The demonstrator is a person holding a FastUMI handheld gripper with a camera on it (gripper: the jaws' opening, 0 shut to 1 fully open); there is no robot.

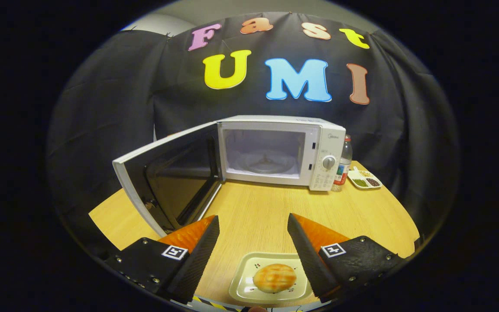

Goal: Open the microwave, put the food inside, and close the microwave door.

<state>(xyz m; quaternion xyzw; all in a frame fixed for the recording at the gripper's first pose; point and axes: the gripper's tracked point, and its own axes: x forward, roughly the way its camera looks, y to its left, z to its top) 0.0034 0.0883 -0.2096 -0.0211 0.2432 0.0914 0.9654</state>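
**Door open, food not yet picked up**

The wooden bench (258, 216) fills the middle of the frame, running from the booth wall down toward the tool. On it, just above centre, stands the white microwave (282, 151), its door (167, 182) swung wide to the left so the dark inner face of the door looks this way. The cavity (264, 156) is bare, with a glass turntable on its floor. The control panel with a round knob (328, 162) sits at the right end of the oven.

Right of the microwave and close against it is a clear bottle (345, 167) with a red cap, and just beyond that a small divided dish (364, 178) of dry bits.

At the bottom centre lies a pale square plate (241, 284) carrying a round golden bun (274, 277). The tool (254, 225) has its fingers spread wide apart, holding nothing; the plate sits low between them, nearer than their tips.

By the look of it the opening step is done and the food step is in hand. The next move seems to call for lowering the tool onto the plate's rim, closing on it firmly, then carrying it level across the bench into the cavity, staying clear of the open door.
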